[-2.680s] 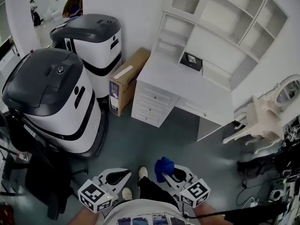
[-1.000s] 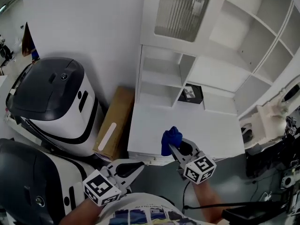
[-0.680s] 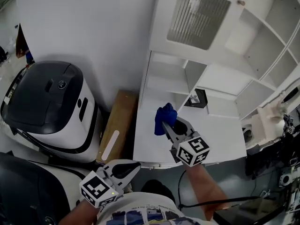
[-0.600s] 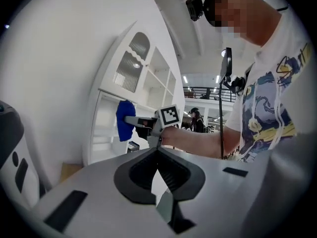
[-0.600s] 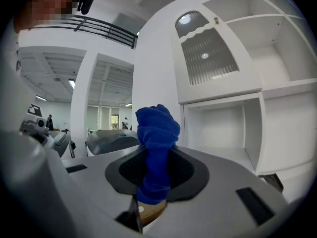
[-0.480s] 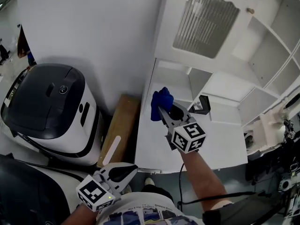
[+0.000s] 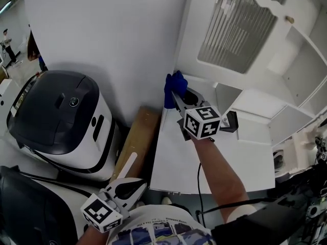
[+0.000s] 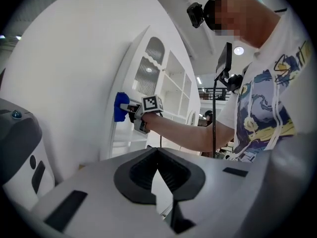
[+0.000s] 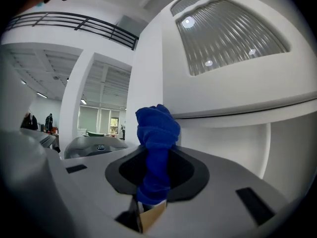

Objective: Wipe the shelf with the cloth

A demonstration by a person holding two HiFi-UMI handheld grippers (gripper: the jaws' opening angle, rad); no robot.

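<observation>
**A:** Which step was in hand at that moment?

**B:** By my reading, the approach, right at the start of the wipe. The right gripper was clamped on the blue cloth, which stood bunched up out of its jaws. It was held at the upper left corner of the open shelf, just under the ledge of the ribbed glass door.

**A:** Was the cloth on the shelf by then?

**B:** I could not tell. In the right gripper view the bunch sat in front of the shelf's left edge, and no view showed contact plainly. It was at the front edge of the unit rather than deep inside the compartment.

**A:** And the other one?

**B:** The left gripper hung low by the person's body, well apart from the shelf. Its jaws were together with nothing between them. It had no part in the work.

**A:** So what did the next move call for?

**B:** I'd judge the cloth needed pressing flat against the shelf surface, then drawing along it in a steady stroke. The grip had to stay firm, since only the lower part of the cloth was pinched. The loose bunch could drag or fold over. The right gripper also had to stay clear of the ledge above and the upright at the left. The white tabletop below was bare, so nothing there stood in the way.
</observation>
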